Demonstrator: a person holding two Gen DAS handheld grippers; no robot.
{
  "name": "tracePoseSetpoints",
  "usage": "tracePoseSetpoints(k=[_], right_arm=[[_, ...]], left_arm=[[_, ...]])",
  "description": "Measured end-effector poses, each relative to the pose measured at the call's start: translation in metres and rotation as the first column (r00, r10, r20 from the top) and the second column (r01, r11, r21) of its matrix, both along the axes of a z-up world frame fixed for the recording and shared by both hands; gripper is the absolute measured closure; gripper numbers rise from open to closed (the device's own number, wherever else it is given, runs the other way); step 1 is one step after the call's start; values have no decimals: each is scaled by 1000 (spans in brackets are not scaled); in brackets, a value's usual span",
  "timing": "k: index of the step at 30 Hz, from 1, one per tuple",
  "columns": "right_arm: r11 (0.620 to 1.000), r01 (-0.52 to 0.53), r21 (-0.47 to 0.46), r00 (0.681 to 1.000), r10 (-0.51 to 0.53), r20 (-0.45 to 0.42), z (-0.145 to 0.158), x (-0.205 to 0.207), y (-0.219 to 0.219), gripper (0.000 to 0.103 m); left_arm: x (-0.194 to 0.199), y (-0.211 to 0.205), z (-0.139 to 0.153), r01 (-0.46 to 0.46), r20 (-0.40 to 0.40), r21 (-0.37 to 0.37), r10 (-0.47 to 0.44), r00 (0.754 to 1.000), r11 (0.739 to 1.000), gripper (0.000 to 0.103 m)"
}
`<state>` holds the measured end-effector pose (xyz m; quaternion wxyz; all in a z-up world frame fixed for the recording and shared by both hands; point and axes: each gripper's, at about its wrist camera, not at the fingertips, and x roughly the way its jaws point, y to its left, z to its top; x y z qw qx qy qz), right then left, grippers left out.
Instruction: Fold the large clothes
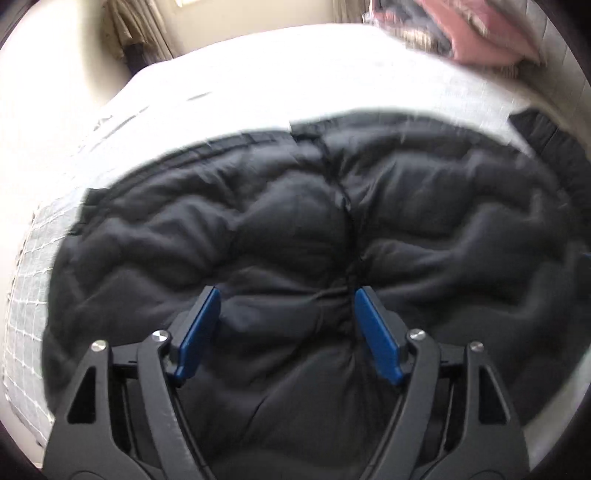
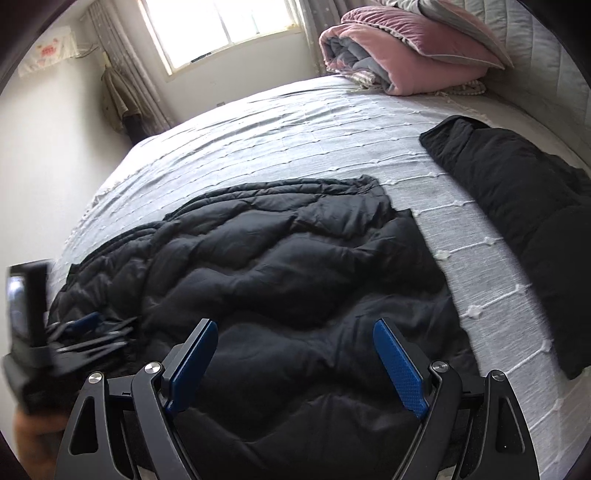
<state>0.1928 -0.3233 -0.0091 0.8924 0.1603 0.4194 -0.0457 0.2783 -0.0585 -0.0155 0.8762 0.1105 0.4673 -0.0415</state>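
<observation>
A black puffer jacket (image 1: 295,221) lies spread and rumpled on the bed's light grey cover (image 1: 258,74), with a seam running down its middle. My left gripper (image 1: 286,295) hovers close over that seam, its blue pads wide apart and holding nothing. In the right wrist view the same jacket (image 2: 277,258) fills the near part of the bed. My right gripper (image 2: 295,326) stands open above the jacket's near edge, empty. The left gripper (image 2: 86,321) shows blurred at the jacket's left end, held by a hand (image 2: 33,435).
A second black garment (image 2: 517,206) lies folded at the bed's right side, apart from the jacket. Folded pink and grey quilts (image 2: 406,48) are stacked at the far end by the headboard. A window (image 2: 221,26) and curtains stand beyond the bed's far left edge.
</observation>
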Motion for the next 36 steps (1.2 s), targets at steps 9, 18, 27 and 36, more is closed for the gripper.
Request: tracePoseSetpoints(k=[9, 18, 27, 36], right_arm=[[1000, 6, 8, 999, -7, 42, 8, -6, -5, 16], [989, -97, -113, 993, 104, 60, 11, -8, 42, 16], [980, -131, -153, 986, 145, 85, 14, -11, 67, 16], [967, -170, -190, 980, 186, 70, 9, -12, 82, 16]], left_arm=[[-73, 135, 39, -243, 53, -255, 265, 963, 936, 27], [-113, 278, -6, -560, -108, -433, 576, 810, 707, 27], [-113, 294, -49, -529, -304, -642, 449, 840, 555, 27], [-84, 277, -68, -564, -350, -675, 466, 812, 476, 28]])
